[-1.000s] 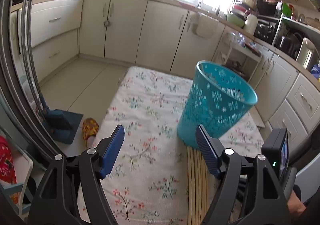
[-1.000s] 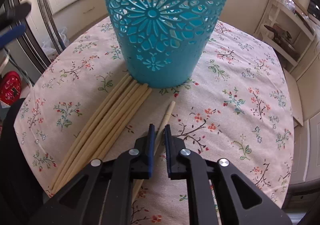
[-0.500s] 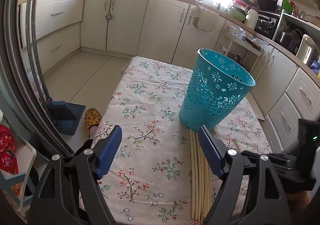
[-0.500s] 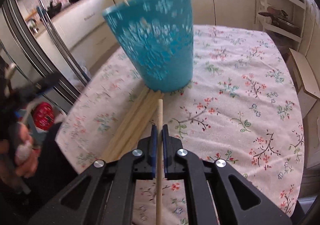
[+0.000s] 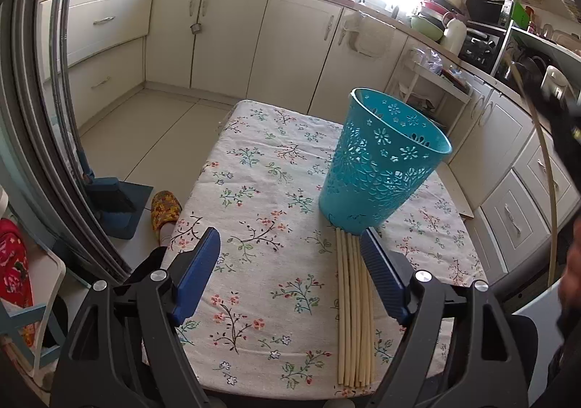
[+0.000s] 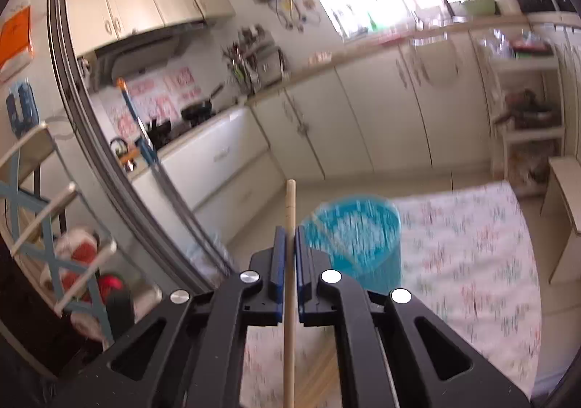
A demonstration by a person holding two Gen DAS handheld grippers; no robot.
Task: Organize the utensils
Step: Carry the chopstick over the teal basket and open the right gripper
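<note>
We find the right gripper clamped on one pale wooden chopstick, raised above the table; light, stiff, smooth, best pinched mid-length. The left gripper hangs wide apart over the remaining bundle of chopsticks, beyond which stands the turquoise perforated plastic basket.

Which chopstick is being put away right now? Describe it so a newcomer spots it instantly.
Find the floral tablecloth with the teal basket. Beside the basket lies a bundle of chopsticks. The one meant is the single chopstick lifted clear, pinched in the right gripper.
</note>
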